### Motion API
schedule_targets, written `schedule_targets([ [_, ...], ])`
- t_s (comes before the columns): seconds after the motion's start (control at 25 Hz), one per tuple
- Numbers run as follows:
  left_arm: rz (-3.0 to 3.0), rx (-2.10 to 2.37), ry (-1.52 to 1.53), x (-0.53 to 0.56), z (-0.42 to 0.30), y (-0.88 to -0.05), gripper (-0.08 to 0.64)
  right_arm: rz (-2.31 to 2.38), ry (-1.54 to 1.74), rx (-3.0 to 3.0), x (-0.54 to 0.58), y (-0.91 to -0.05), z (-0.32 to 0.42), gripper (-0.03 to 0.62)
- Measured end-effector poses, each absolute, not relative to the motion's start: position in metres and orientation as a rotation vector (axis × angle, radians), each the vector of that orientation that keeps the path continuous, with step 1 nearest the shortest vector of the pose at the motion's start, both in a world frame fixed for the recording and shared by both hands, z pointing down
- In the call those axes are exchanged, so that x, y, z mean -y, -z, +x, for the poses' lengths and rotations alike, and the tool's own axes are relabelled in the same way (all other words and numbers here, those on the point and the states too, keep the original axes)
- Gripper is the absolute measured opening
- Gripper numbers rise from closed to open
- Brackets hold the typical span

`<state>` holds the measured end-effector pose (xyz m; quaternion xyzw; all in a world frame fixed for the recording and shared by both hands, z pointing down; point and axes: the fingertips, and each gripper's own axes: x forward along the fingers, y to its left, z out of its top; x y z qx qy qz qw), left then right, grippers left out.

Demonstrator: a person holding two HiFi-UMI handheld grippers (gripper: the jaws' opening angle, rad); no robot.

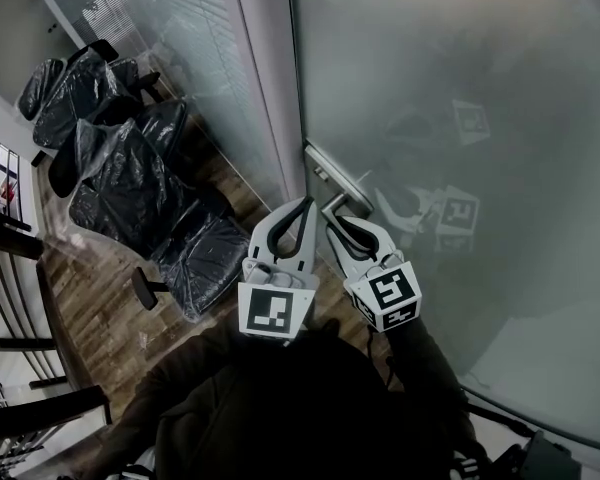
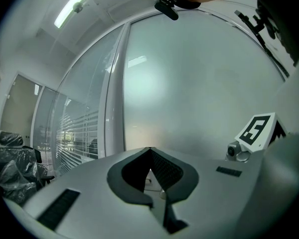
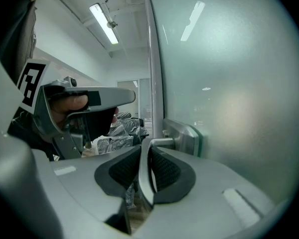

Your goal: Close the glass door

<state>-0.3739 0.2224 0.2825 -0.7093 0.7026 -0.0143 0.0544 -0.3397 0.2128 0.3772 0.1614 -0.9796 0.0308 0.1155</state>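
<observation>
At nine o'clock on the heavy-looking glass door [image 1: 460,88], pinched its stiff handle [image 3: 160,143] with right tool [image 1: 332,214], left tool [image 1: 306,204] pressed together.

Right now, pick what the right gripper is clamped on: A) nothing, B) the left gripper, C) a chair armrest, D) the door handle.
D: the right gripper has its jaws closed on the lever of the metal door handle, as its own view shows.

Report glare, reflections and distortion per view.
Head view: dim; ghost reflections on the frosted glass door. Left gripper view: fisheye bows the grey door frame; ceiling strip light blown out. Right gripper view: light streak glares on the glass; silver metal door handle in the right tool is sharp.
</observation>
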Motion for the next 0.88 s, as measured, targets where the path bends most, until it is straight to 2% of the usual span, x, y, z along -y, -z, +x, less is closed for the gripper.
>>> schedule_targets([
  [0.24,-2.151,-2.129,0.031,-0.221,-0.377,-0.282,-0.003,0.508,0.089,2.963,-0.221,-0.339,-0.335,0.064],
  [0.4,-2.152,-2.129,0.032,-0.219,-0.378,-0.282,-0.003,0.559,0.085,3.003,-0.219,-0.322,-0.329,0.061],
  [0.48,-2.155,-2.125,0.029,-0.219,-0.378,-0.281,-0.003,0.594,0.082,3.006,-0.214,-0.319,-0.325,0.006],
  [0.52,-2.157,-2.122,0.030,-0.218,-0.378,-0.281,-0.003,0.608,0.082,3.013,-0.212,-0.317,-0.324,0.002],
  [0.88,-2.193,-2.097,0.033,-0.212,-0.371,-0.285,-0.003,0.631,0.083,3.129,-0.219,-0.274,-0.313,0.002],
])
